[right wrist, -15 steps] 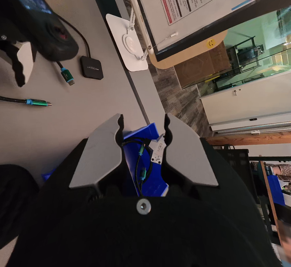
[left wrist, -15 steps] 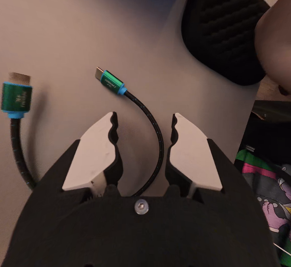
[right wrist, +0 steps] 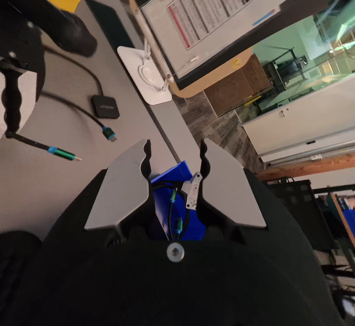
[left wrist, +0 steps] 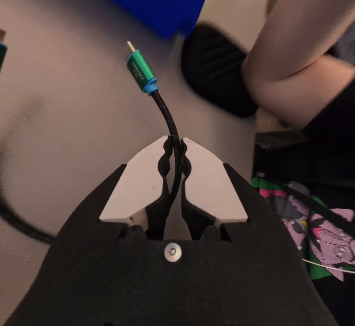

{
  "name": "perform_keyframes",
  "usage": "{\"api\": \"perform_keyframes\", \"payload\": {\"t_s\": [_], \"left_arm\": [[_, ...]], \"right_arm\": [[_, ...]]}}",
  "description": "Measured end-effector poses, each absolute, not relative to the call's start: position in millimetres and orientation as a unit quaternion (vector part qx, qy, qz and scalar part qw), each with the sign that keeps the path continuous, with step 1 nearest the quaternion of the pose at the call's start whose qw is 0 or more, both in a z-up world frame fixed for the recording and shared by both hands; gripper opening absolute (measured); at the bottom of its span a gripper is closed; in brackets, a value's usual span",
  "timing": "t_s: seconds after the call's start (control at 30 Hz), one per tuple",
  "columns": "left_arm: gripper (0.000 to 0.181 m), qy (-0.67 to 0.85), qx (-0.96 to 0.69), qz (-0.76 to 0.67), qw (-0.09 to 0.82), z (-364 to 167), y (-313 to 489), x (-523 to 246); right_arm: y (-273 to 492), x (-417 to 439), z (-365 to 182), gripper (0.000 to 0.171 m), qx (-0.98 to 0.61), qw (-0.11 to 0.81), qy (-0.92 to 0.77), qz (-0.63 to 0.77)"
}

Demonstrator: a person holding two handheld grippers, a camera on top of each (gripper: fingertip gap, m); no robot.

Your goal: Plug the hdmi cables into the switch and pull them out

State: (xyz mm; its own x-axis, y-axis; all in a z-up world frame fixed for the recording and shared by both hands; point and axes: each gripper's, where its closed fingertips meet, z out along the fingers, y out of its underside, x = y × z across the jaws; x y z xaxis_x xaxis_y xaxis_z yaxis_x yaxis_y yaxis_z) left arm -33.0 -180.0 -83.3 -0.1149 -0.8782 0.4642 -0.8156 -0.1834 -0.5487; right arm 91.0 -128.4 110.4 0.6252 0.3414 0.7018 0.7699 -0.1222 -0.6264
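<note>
Since half a second ago the left gripper [left wrist: 175, 140] closed, now pinching the braided cable [left wrist: 173, 155], green plug [left wrist: 141, 73] lifted off the table [left wrist: 80, 117]; right gripper [right wrist: 174, 144] spread, switch [right wrist: 105, 106] far left

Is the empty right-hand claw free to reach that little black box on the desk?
Probably yes. The right gripper is open and empty, and the bare desk lies between it and the black switch; only a loose cable plug lies nearby.
</note>
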Motion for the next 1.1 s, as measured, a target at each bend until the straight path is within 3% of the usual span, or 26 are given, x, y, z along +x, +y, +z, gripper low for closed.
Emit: {"api": "perform_keyframes", "payload": {"t_s": [0.3,0.43,0.67,0.77,0.83,0.97,1.1], "left_arm": [[0.006,0.540,-0.553,-0.558,0.303,46,-149,-29],[0.006,0.474,-0.542,-0.591,0.364,73,-136,-37],[0.006,0.455,-0.556,-0.487,0.498,83,-106,-50],[0.006,0.450,-0.555,-0.436,0.547,84,-96,-55],[0.006,0.452,-0.564,-0.390,0.570,80,-88,-56],[0.011,0.448,-0.576,-0.335,0.595,81,-82,-59],[0.039,0.430,-0.591,-0.321,0.602,106,-71,-83]], "right_arm": [[-129,41,207,0.063,-0.616,0.764,-0.191,-0.019],[-116,18,192,0.065,-0.642,0.743,-0.183,0.053],[-72,-37,149,0.072,-0.672,0.687,-0.156,0.231],[-56,-60,118,0.049,-0.700,0.638,-0.173,0.270],[-57,-73,111,0.016,-0.697,0.617,-0.211,0.299],[-52,-63,107,0.011,-0.700,0.629,-0.237,0.241],[-46,-44,102,0.007,-0.689,0.645,-0.329,0.002]]}}
